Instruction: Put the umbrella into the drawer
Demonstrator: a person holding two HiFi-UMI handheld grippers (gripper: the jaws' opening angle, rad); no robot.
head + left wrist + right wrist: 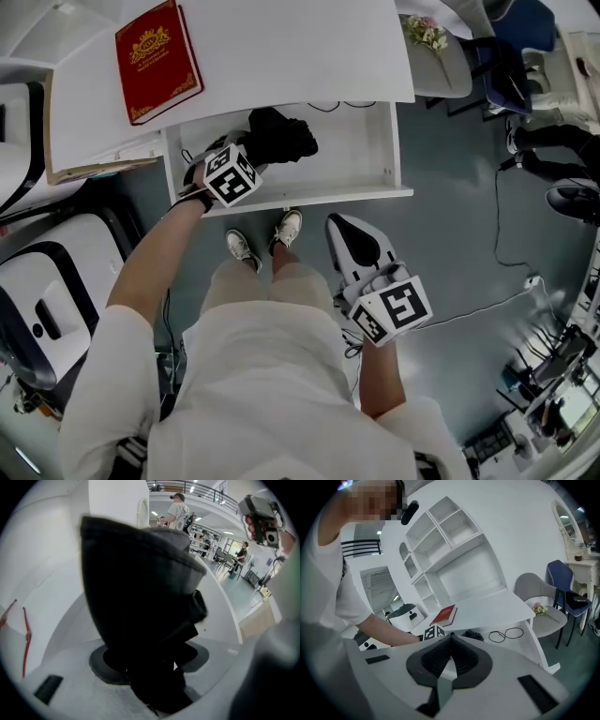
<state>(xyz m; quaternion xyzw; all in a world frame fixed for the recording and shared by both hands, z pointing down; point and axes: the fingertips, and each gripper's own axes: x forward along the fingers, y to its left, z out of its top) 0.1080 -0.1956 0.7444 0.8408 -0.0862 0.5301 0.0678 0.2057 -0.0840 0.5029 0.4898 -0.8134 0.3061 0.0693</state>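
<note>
The folded black umbrella (281,139) lies partly inside the open white drawer (309,195), toward its left end. My left gripper (255,150) points steeply down into the drawer and is shut on the umbrella. In the left gripper view the dark fabric (140,597) fills the space between the jaws and hides the pads. My right gripper (339,225) hangs over the floor in front of the drawer, near the person's legs. Its ribbed pads (457,656) meet with nothing between them. From the right gripper view, the umbrella (472,633) shows just past the left gripper's marker cube (434,631).
A red book (157,61) lies on the white desk top (281,47) above the drawer. A black cable (506,633) is coiled in the drawer's right part. A grey chair with flowers (543,609) stands to the right. The person's shoes (267,239) are below the drawer front.
</note>
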